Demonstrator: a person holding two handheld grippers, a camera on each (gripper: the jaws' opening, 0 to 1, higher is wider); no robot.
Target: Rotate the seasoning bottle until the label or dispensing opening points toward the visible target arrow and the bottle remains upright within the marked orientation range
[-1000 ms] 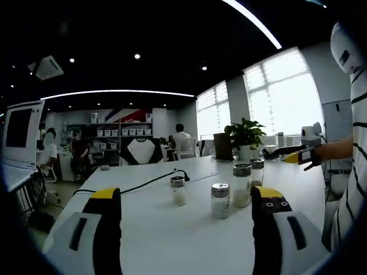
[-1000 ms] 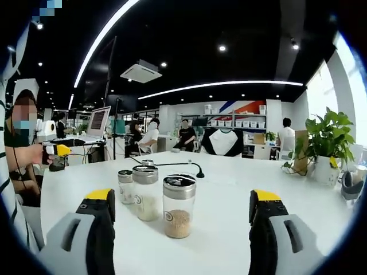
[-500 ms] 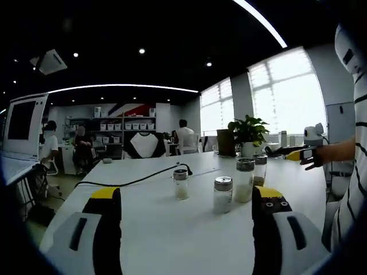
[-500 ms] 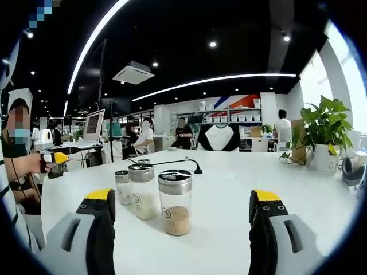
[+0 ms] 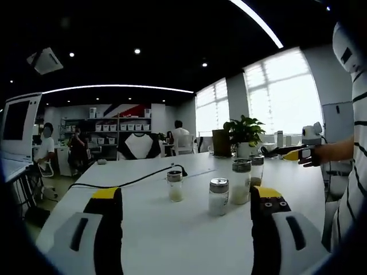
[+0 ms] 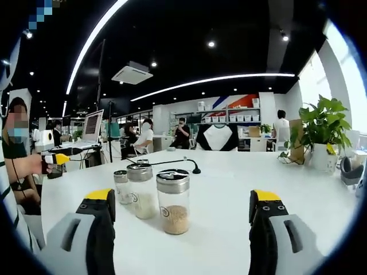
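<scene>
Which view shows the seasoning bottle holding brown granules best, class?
The right gripper view: the brown-granule bottle stands nearest, between the open right gripper's jaws, its metal lid and contents plain. In the left gripper view that bottle is farthest in the row, small and partly hidden behind a taller bottle.

Four upright seasoning bottles, white table

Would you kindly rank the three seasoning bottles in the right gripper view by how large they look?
1. Brown-filled bottle, largest, though nearest.
2. White-filled bottle.
3. Small bottle, farthest back.
True sizes are unsure, since distance differs.
</scene>
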